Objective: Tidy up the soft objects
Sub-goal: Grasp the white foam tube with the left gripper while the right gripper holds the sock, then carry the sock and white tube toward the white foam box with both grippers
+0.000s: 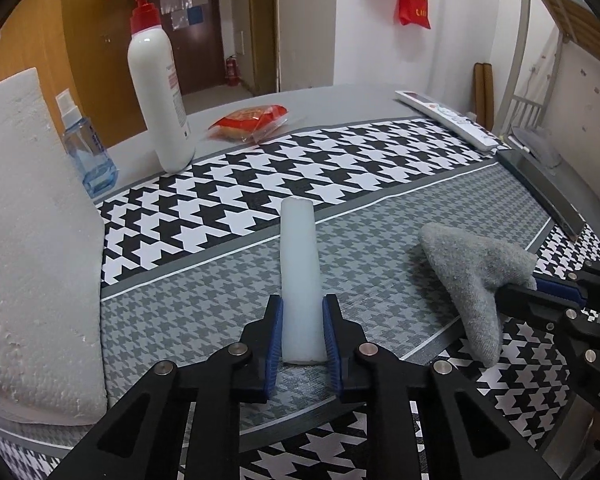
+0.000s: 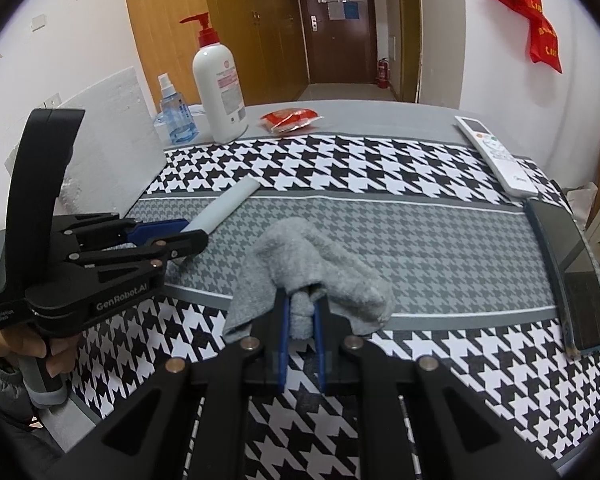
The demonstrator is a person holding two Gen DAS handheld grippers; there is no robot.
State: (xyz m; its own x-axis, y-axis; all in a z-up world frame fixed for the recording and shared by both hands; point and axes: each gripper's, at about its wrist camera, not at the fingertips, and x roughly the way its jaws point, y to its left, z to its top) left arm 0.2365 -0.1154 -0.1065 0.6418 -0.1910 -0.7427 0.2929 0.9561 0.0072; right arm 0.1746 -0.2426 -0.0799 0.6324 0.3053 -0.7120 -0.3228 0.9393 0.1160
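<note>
Left tongs (image 1: 303,334) clamped on near end of the white foam bar (image 1: 299,276), which lies on the grey houndstooth band of the counter (image 1: 380,216). Right tongs (image 2: 302,322) clenched on a fold of the grey sock (image 2: 300,264), just right of the bar. Pump bottle (image 1: 156,92) and remote (image 2: 496,156) at far edge.

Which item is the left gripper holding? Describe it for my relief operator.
On the houndstooth table mat, look at its grey middle band. The left gripper is shut on a pale translucent bar: smooth and straight, unlike the fuzzy grey sock beside it.
</note>
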